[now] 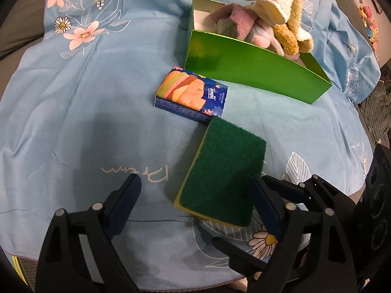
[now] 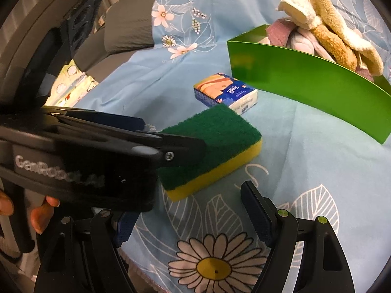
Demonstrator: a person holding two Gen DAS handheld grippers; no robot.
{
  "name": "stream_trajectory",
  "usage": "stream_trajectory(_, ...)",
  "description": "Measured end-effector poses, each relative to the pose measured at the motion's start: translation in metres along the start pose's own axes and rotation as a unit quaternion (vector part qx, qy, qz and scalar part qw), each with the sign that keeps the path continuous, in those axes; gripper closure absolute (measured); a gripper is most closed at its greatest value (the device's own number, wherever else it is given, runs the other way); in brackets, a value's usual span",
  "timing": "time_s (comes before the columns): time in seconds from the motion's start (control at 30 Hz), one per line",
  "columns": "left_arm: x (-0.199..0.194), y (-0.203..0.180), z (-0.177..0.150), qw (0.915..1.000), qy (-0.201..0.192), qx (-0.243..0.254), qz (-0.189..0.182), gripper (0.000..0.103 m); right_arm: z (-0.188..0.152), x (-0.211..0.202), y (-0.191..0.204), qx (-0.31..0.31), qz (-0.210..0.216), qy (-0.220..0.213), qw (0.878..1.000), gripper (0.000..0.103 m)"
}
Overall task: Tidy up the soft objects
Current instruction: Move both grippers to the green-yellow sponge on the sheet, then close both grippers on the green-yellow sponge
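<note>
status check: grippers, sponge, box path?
Left gripper open, fingers either side of the sponge, not closed on it. Right gripper open, empty. Cloths already in the green box; tissue pack lies between sponge and box.

Your left gripper: matte black frame, dark blue ribbed pads, silver rivets; white "GenRobot" lettering on side; your right gripper: same black build, yellow-green rivets; your fingertips bare, nails visible.

1. Sponge: rough green scouring top, smooth yellow foam beneath.
2. Green box: glossy card.
3. Towels: fluffy terry cloth.
4. Tissue pack: shiny plastic wrap.
5. Bedsheet: matt, creased cotton-like fabric.
</note>
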State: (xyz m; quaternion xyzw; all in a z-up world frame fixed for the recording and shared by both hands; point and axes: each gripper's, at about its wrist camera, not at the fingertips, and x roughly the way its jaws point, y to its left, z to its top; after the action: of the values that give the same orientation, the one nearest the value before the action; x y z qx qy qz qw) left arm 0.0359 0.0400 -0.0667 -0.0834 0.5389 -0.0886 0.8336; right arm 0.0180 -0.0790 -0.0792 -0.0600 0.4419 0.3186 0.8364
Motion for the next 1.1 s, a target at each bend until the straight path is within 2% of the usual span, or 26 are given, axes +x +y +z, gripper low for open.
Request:
stream_trajectory(0.37, 0.004, -0.004, 0.002, 0.9997, 0.01, 0.005, -0.02, 0.035, 0.006, 0.006, 0.001, -0.006, 0.004, -0.009, 1.0, 0.023)
stream_trajectory(0.47, 0.004, -0.007, 0.002, 0.9997, 0.012, 0.01, -0.018, 0.037, 0.006, 0.006, 0.003, -0.014, 0.001, -0.013, 1.0, 0.029)
stream_trajectory(0.6, 0.004, -0.009, 0.002, 0.9993, 0.016, 0.01, -0.031, 0.05, 0.006, 0.007, 0.004, -0.025, -0.012, -0.012, 1.0, 0.035)
stream_trajectory(0.9, -0.001, -0.018, -0.001, 0.9995, 0.009, 0.025, -0.019, 0.051, 0.004, 0.003, 0.007, -0.029, -0.015, -0.019, 0.999, 0.043)
stream_trajectory(1.1, -0.01, -0.021, -0.005, 0.9994, 0.0, 0.028, -0.018, 0.051, 0.001, -0.005, 0.01, -0.026, -0.01, -0.028, 0.999, 0.043)
